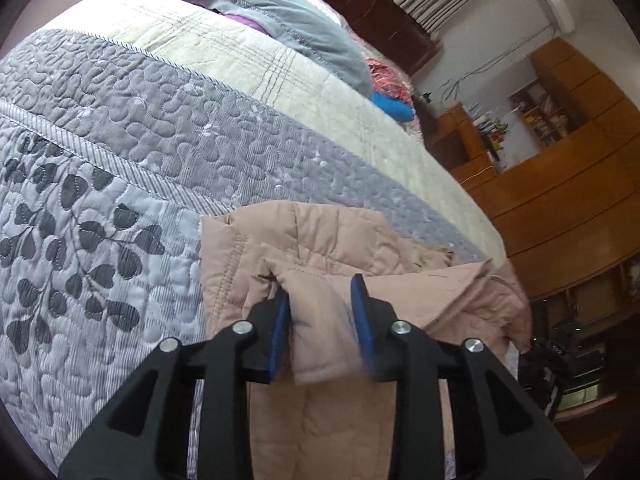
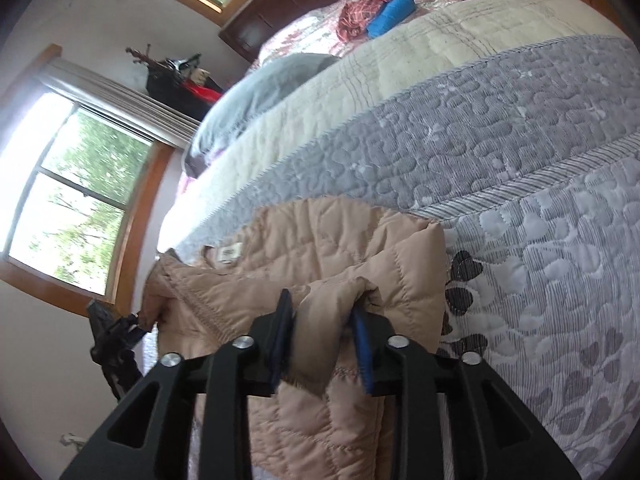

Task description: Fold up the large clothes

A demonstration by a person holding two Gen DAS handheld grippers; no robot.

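A pale pink quilted jacket lies on the grey quilted bedspread near the bed's edge. My left gripper holds a thick fold of the jacket between its blue pads. In the right wrist view the same jacket shows its inner lining with a small white label. My right gripper holds another bunched fold of it between its blue pads. Both grips sit at the near side of the jacket.
A grey pillow, a red cloth and a blue roll lie at the far end of the bed. Wooden cabinets stand beside the bed. Windows are on the wall.
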